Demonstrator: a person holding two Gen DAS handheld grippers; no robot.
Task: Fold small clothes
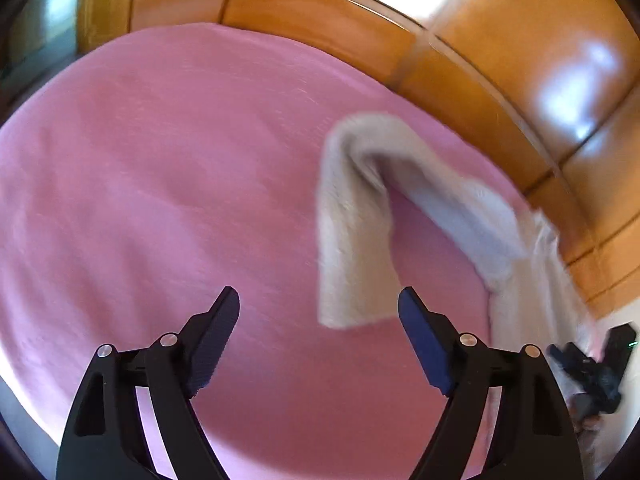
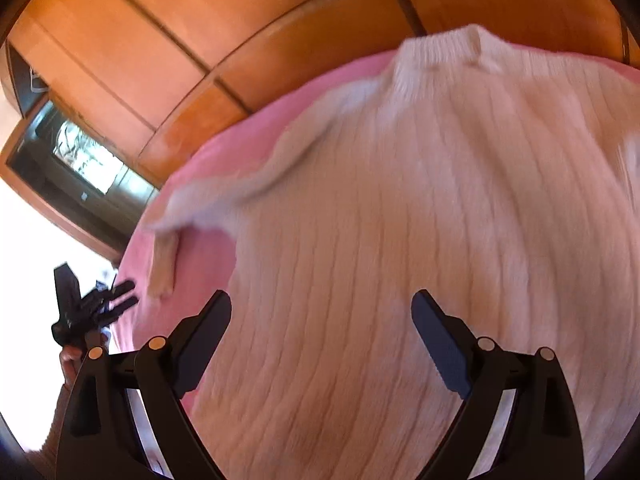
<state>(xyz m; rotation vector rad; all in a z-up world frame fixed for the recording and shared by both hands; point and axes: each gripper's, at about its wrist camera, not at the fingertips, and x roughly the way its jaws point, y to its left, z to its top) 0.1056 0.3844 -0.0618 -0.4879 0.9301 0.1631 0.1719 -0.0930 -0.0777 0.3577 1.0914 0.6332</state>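
Note:
A small cream ribbed sweater [image 2: 400, 208] lies spread on a pink sheet [image 2: 208, 168], collar at the far end. Its left sleeve [image 1: 360, 216] is bent back toward me on the sheet. My left gripper [image 1: 319, 304] is open and empty, hovering just left of the sleeve's cuff. My right gripper [image 2: 321, 308] is open and empty above the sweater's lower body. The left gripper also shows in the right wrist view [image 2: 96, 308] at the far left, off the sheet's edge. The right gripper shows small in the left wrist view [image 1: 592, 368] at the lower right.
The pink sheet [image 1: 160, 184] covers a wide flat surface. A glossy orange wooden wardrobe [image 1: 500, 60] runs along the far side. A dark screen or window [image 2: 76, 160] sits at the left in the right wrist view.

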